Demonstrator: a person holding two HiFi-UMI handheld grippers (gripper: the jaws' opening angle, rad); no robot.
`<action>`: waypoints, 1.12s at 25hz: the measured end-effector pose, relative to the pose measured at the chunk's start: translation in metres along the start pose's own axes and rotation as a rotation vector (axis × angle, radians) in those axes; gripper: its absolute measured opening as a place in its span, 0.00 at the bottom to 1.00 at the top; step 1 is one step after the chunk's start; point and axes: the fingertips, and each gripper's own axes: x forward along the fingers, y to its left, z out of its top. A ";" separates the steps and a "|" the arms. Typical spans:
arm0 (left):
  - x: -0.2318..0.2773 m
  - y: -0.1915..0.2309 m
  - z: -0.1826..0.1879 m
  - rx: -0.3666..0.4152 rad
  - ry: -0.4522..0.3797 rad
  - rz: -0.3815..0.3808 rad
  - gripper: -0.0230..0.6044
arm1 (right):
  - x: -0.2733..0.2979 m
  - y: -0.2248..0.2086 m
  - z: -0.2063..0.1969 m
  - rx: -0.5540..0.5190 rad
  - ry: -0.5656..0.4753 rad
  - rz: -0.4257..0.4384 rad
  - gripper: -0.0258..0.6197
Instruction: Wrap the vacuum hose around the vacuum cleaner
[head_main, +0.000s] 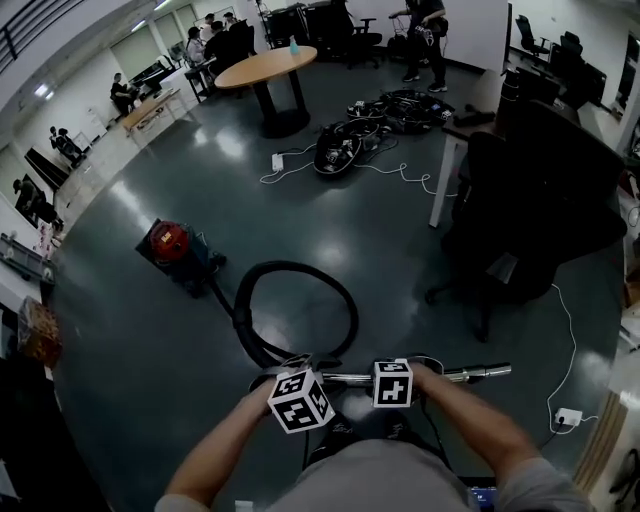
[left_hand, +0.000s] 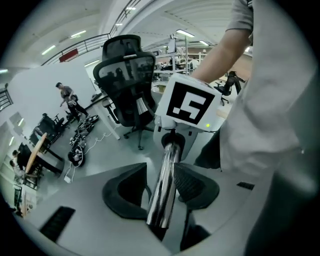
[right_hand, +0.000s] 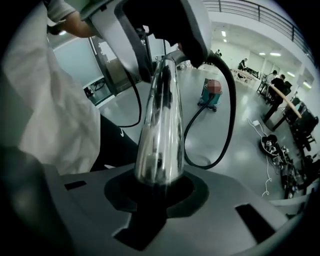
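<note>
Chrome tube (head_main: 470, 374): rigid round wand, mirror-bright metal. It lies level across the person's front, with both claws on it.
Left claw (left_hand: 162, 192): about half closed. Its black textured pads clamp the tube from both sides, and the tube runs on between them up to the other claw's cube.
Right claw (right_hand: 159, 182): closed tighter on the same tube, with dark curved pads wrapped round its shaft.
Hose (head_main: 296, 267): black, flexible, round in section. It leaves the tube's left end, makes one open loop flat on the floor, then runs to the vacuum cleaner. It lies beside the cleaner, not yet wrapped around it.
Vacuum cleaner (head_main: 172, 245): red rounded top on a darker body. It stands on the floor at far left, well apart from the person.
Writing: the print on the cleaner is too small to read.
Marker cubes (head_main: 300, 400): white boxes with black square patterns, one on each claw.
Floor (head_main: 400, 250): dark grey, smooth and glossy, showing light reflections.
Office chair (head_main: 540, 200): black, mesh back, to the right of the loop.
</note>
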 end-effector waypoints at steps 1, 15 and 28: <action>0.002 -0.001 -0.005 0.020 0.004 -0.028 0.31 | 0.000 -0.001 0.004 0.003 0.009 -0.005 0.18; 0.001 -0.003 -0.054 0.070 -0.041 -0.189 0.31 | -0.006 -0.015 0.057 -0.116 0.261 -0.090 0.18; 0.002 0.002 -0.130 -0.061 -0.004 -0.122 0.23 | 0.016 -0.021 0.119 -0.289 0.363 0.046 0.18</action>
